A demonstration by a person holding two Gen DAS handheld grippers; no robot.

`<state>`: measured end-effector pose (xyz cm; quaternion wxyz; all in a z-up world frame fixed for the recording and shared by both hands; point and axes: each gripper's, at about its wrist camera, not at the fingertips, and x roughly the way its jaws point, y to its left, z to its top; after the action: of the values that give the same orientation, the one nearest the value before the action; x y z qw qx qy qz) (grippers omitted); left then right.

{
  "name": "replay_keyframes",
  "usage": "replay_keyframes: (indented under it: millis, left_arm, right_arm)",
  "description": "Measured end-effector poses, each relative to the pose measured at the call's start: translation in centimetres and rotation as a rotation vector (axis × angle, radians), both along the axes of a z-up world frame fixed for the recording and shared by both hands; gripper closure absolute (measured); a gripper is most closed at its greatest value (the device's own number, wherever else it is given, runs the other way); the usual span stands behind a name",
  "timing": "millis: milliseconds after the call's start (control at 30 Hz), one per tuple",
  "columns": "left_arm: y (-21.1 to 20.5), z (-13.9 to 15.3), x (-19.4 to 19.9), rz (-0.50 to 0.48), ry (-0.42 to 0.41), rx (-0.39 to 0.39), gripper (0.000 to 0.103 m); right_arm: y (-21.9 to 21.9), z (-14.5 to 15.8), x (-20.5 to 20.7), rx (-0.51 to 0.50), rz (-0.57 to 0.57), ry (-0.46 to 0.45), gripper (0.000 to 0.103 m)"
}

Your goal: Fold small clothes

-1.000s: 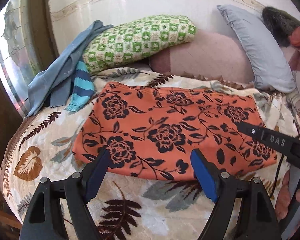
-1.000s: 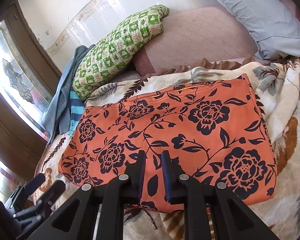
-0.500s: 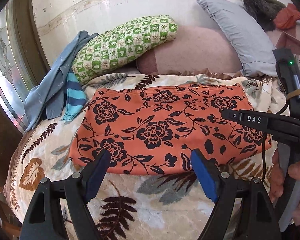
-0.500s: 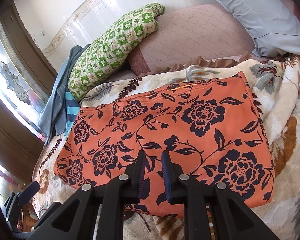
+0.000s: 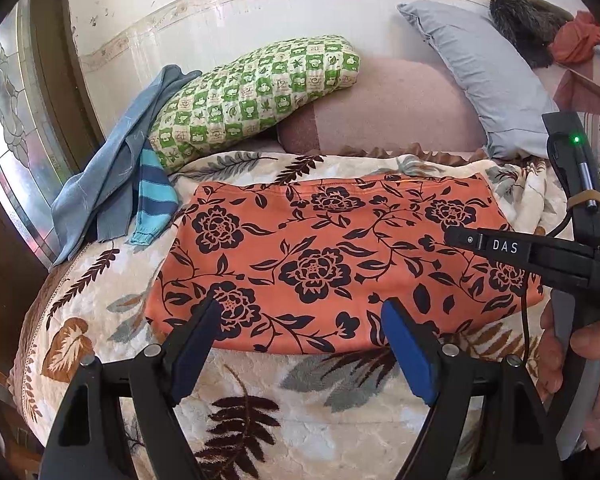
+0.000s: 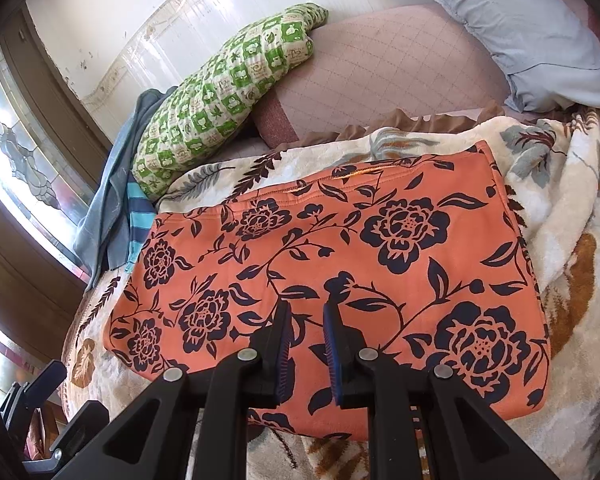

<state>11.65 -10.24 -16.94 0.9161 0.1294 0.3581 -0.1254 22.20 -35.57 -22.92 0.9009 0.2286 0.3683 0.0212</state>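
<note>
Orange floral cloth (image 5: pixel 340 256) lies flat, folded into a rectangle, on the leaf-print blanket (image 5: pixel 260 400) of the bed.

Left gripper (image 5: pixel 300 312) tilted down toward the cloth's near edge, jaws spread wide, nothing between them; tips over the near hem, contact unclear.

Right gripper (image 6: pixel 305 316) also angled down, above the cloth's near middle, jaws nearly together with a narrow gap, holding nothing. A hand (image 5: pixel 592 364) grips its handle at the right edge of the left view.

Green checked pillow (image 5: pixel 252 96), grey pillow (image 5: pixel 484 76) and blue clothes (image 5: pixel 116 184) behind, apart from the cloth.
</note>
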Motion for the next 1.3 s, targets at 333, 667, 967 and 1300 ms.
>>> replay_keyframes:
  millis: [333,667,967,1300]
  left_arm:
    - [6.2,-5.1,6.0,0.202,0.299,-0.143,0.019]
    - [16.1,-9.4,9.2,0.507,0.360,-0.350,0.019]
    - [13.6,-9.7,12.3,0.424,0.262,-0.329,0.031]
    - [13.1,-9.4,13.2,0.390,0.184,-0.365,0.072]
  right_arm:
    - [-0.3,-0.3,0.1,-0.001,-0.016,0.009,0.084]
    - [-0.7,-0.4,0.1,0.027,-0.026,0.006,0.084]
    - [-1.2,-0.2,-0.1,0.041,-0.031,0.000,0.084]
    - [-1.5,-1.1,0.3,0.032,-0.037,0.034,0.084]
